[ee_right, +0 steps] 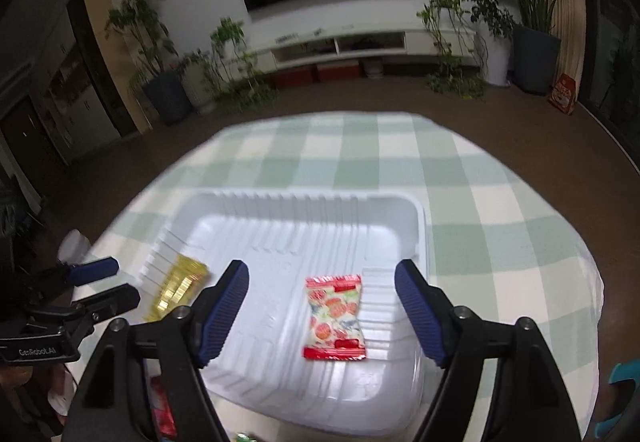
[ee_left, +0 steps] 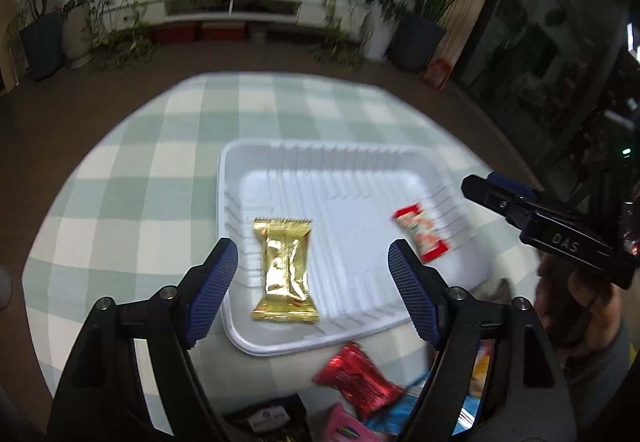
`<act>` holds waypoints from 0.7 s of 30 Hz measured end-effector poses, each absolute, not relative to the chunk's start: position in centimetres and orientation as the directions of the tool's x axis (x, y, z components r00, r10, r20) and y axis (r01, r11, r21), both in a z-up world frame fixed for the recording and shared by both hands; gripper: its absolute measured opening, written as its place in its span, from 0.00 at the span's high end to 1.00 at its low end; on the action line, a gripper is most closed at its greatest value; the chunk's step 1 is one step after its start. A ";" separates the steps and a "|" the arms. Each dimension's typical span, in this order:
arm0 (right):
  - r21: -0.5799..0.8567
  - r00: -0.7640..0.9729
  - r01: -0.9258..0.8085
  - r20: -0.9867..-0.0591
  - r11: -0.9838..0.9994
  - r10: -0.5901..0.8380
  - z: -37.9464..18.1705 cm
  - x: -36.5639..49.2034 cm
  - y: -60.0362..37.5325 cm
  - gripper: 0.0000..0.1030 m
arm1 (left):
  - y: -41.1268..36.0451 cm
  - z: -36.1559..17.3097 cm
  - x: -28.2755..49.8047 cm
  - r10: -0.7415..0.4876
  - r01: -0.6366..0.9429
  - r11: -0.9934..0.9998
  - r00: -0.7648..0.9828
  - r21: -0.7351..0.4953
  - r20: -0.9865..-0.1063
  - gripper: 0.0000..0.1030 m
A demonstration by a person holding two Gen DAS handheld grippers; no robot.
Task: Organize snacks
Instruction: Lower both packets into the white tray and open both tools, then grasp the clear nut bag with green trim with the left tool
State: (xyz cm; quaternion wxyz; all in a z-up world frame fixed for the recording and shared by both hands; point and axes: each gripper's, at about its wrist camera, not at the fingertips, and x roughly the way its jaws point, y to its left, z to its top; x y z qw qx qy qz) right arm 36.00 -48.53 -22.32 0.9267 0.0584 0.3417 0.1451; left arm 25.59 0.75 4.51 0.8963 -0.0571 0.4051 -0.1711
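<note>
Both grippers are hanging over the white tray [ee_left: 360,178] on the checked tablecloth [ee_left: 160,162], each with jaws standing wide apart and gripping nothing. The left gripper [ee_left: 312,270] is framing the gold snack packet [ee_left: 285,269] lying at the tray's nine o'clock side. The right gripper [ee_right: 322,292] is framing the red-and-white candy packet [ee_right: 335,318] lying at the tray's three o'clock side, while a red wrapper [ee_left: 358,380] is lying off the tray at six o'clock.

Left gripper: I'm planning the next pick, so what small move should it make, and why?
Probably draw back toward the red foil snack lying outside the white tray. The left gripper is open and empty, and the gold snack already lies in the tray.
</note>
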 end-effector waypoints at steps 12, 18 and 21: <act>0.189 0.992 0.075 -0.118 0.979 -0.054 -15.6 19.6 -56.5 0.00 | 9.4 6.8 7.9 -0.283 0.087 0.916 0.834 -0.393 -0.474 0.14; 0.022 0.951 0.275 -0.153 0.961 -0.268 -17.9 19.6 -57.3 0.00 | 8.0 3.0 3.0 -0.247 0.021 0.927 0.787 -0.375 -0.566 0.14; 0.076 0.972 0.183 -0.160 0.980 -0.170 -17.7 17.2 -57.0 0.00 | 6.4 1.8 1.6 -0.256 0.039 0.935 0.765 -0.354 -0.591 0.11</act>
